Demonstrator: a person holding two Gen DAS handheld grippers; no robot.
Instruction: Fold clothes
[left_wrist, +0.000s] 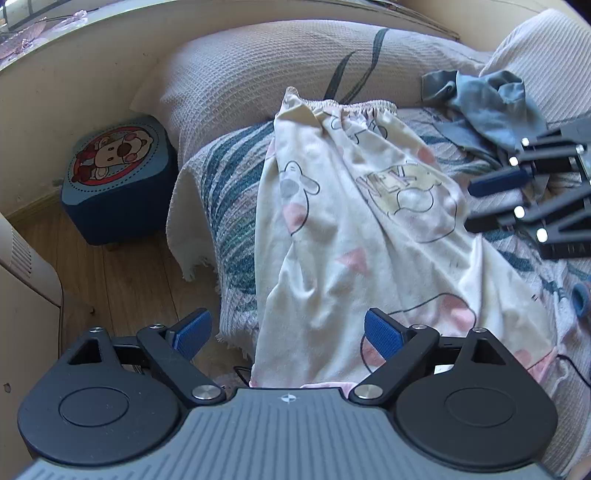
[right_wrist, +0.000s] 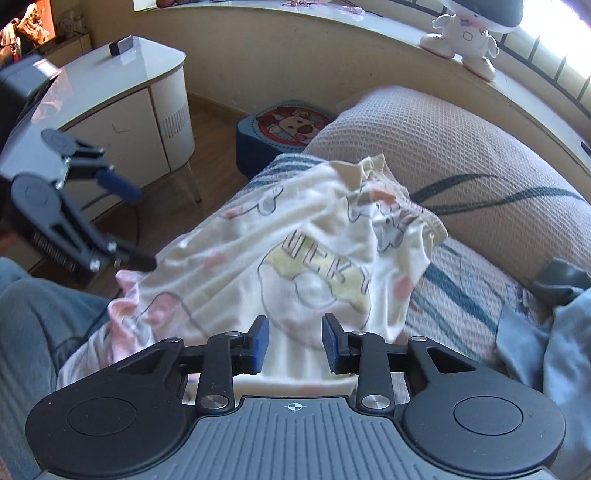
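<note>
A cream garment with cartoon prints and pink patches (left_wrist: 354, 236) lies stretched along the sofa seat, its elastic waistband at the far end; it also shows in the right wrist view (right_wrist: 295, 258). My left gripper (left_wrist: 288, 332) is open above the garment's near hem, holding nothing; it also shows in the right wrist view (right_wrist: 122, 225). My right gripper (right_wrist: 295, 343) is open with the garment's edge between its blue pads (right_wrist: 260, 341); it also shows in the left wrist view (left_wrist: 491, 203), at the garment's right side.
A crumpled grey-blue garment (left_wrist: 487, 107) lies at the back right of the sofa (left_wrist: 229, 173). A blue stool with a cartoon top (left_wrist: 118, 173) stands on the wooden floor to the left. A white cabinet (right_wrist: 122, 110) and a windowsill figurine (right_wrist: 465, 40) show in the right wrist view.
</note>
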